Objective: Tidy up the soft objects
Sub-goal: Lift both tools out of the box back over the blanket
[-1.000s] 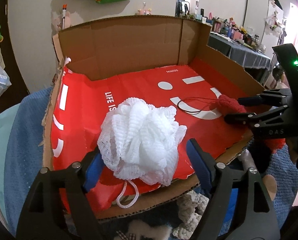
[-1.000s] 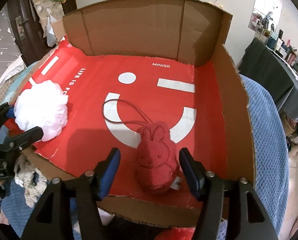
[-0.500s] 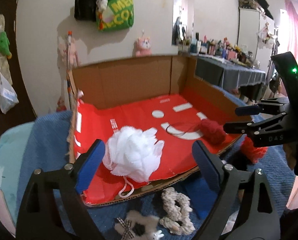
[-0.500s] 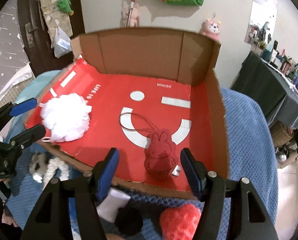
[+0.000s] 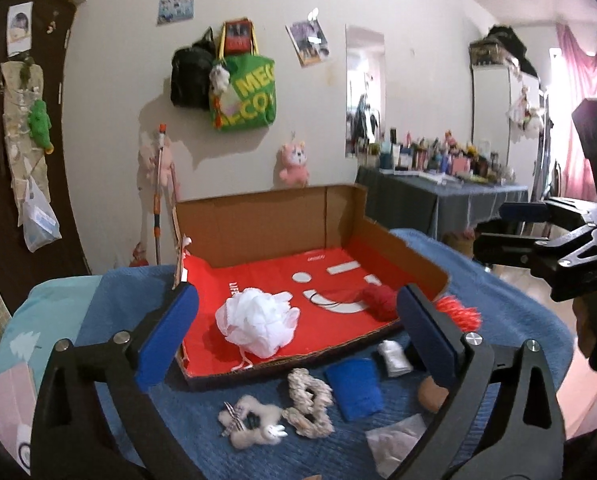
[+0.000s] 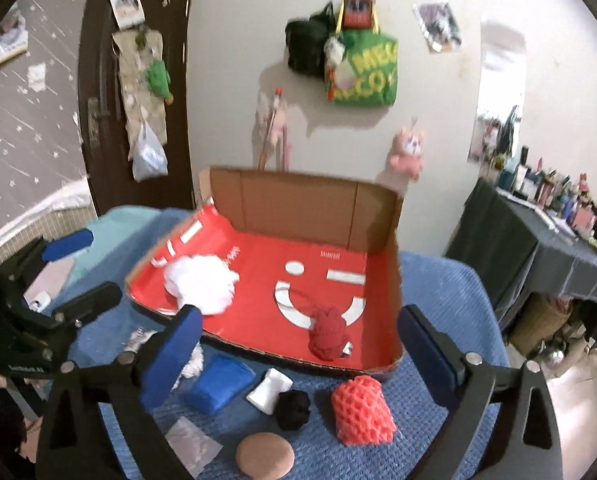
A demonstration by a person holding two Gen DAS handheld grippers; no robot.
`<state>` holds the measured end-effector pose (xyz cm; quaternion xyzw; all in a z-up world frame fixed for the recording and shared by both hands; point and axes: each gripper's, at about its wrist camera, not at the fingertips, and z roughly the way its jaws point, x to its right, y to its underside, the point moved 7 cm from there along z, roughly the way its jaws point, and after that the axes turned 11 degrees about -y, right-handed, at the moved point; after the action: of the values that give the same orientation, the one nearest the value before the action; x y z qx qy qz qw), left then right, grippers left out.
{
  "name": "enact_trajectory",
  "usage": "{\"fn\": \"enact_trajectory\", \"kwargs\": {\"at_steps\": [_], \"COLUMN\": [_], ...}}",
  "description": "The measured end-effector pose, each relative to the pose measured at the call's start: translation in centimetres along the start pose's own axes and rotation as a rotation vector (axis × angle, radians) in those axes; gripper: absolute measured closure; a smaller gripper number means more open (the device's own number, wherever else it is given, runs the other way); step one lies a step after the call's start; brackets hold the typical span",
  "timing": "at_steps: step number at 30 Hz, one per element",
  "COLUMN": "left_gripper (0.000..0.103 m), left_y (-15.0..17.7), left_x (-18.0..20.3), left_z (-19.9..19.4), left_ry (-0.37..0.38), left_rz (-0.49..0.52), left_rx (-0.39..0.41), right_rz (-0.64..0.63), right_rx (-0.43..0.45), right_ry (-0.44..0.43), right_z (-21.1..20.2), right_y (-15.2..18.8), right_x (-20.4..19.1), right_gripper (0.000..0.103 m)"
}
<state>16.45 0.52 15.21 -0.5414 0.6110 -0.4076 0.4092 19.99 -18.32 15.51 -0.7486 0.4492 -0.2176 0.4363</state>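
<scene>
A white mesh bath puff [image 5: 258, 322] lies near the cardboard box's [image 5: 266, 220] front left corner, a red plush bunny [image 6: 328, 336] near its front right. The left gripper [image 5: 294, 334] and right gripper [image 6: 298, 350] hover apart from both, jaws opening, nothing between them.

Blue blanket [image 6: 438, 296] under cardboard box [image 6: 298, 196]
</scene>
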Motion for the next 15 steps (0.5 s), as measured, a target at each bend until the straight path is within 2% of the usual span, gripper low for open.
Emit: {"fn": "enact_trajectory", "kwargs": {"at_steps": [9, 15], "left_gripper": [0.0, 0.0], "left_y": [1.6, 3.7], "left_x": [1.1, 1.9], "left_z": [-5.1, -6.7], "left_ry": [-0.049, -0.073], "left_rz": [-0.024, -0.037], "left_rx": [0.084, 0.089], "right_rz": [-0.021, -0.018], "right_rx": [0.146, 0.209], "right_ry": [0.023, 0.052], "right_z": [-5.6, -7.4], "right_y": [1.8, 4.6], "right_x": [-2.5, -3.3], "right_gripper": [0.0, 0.0]}}
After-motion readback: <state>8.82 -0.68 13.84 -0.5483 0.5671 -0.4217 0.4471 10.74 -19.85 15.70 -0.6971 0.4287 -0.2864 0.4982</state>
